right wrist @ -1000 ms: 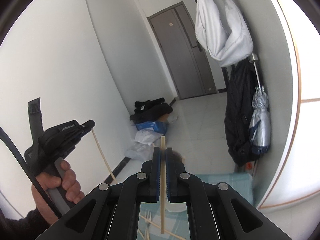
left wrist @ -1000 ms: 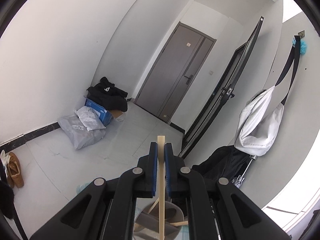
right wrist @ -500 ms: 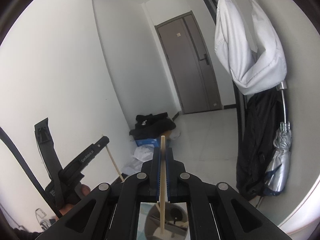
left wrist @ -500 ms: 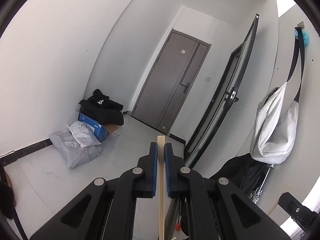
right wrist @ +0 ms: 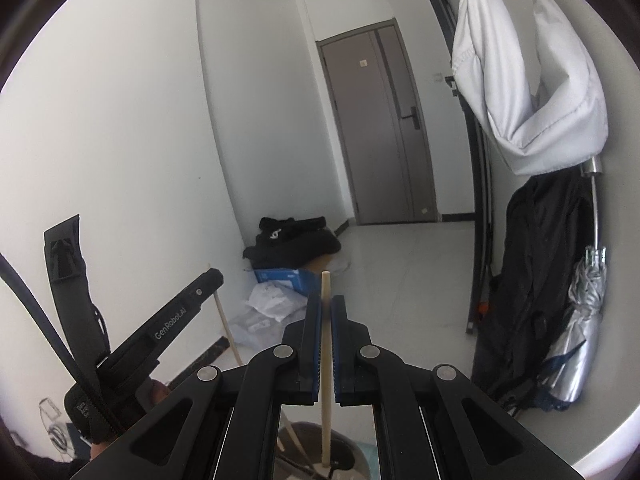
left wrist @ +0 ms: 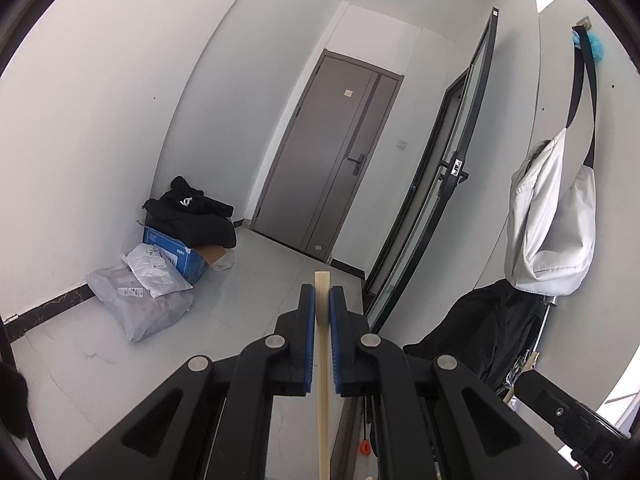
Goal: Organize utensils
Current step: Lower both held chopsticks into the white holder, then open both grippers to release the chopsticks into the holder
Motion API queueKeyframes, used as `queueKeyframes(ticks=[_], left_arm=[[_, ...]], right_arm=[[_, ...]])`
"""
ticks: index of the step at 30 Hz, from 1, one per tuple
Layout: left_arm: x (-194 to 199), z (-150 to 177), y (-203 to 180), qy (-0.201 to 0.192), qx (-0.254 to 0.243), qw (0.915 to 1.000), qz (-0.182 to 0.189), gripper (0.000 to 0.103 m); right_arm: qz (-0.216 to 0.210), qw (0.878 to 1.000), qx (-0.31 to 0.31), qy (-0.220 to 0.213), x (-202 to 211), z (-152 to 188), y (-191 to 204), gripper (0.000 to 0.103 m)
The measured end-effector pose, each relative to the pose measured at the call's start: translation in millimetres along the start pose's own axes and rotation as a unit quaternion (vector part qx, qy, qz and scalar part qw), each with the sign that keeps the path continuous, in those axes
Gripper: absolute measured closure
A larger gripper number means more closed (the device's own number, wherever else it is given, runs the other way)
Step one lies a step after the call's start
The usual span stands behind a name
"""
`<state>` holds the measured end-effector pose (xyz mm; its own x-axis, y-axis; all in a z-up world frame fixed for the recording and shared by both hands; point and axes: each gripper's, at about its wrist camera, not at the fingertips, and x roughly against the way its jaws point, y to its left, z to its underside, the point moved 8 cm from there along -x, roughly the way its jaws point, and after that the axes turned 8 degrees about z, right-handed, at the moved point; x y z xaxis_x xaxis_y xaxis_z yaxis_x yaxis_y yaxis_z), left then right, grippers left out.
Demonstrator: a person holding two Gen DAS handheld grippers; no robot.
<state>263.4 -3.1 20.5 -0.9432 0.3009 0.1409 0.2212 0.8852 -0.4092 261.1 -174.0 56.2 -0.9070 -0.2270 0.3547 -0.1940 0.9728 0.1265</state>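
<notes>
Left tool [left wrist: 322, 304] clamping chopstick [left wrist: 322, 380], lower end cut off, right tool [right wrist: 326, 312] likewise.

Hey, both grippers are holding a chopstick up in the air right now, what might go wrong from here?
1. The right gripper pinches its chopstick in a thin grip, so the stick may pivot or slip on the way to the holder below.
2. The left gripper has no holder in view past its chopstick, so its drop may miss.

Flat pale wooden chopstick [left wrist: 322, 360] upright; round-tipped chopstick [right wrist: 326, 360] upright above dark holder [right wrist: 344, 450].
</notes>
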Motion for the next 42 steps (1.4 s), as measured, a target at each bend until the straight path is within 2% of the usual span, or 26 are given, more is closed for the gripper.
queueKeyframes(ticks=[11,28,35,42], left_arm=[[8.9,-1.4,-13.7,0.001,-0.041,0.9987,0.031,0.099],[2.9,3.7,-26.4,-0.006,-0.075,0.9961,0.045,0.099],[3.9,14.6,-24.9,0.02,-0.072,0.9953,0.062,0.099],[13.1,11.0,-11.2,0.048,-0.054,0.9962,0.049,0.099]], right_arm=[[-0.03,1.0,0.001,0.008,0.7,19.4,8.7,0.099],[-0.023,0.999,0.03,0.016,12.0,41.9,11.6,0.099],[-0.02,0.999,0.021,0.026,8.4,46.8,8.0,0.099],[-0.024,0.998,0.013,0.061,-0.6,63.8,7.3,0.099]])
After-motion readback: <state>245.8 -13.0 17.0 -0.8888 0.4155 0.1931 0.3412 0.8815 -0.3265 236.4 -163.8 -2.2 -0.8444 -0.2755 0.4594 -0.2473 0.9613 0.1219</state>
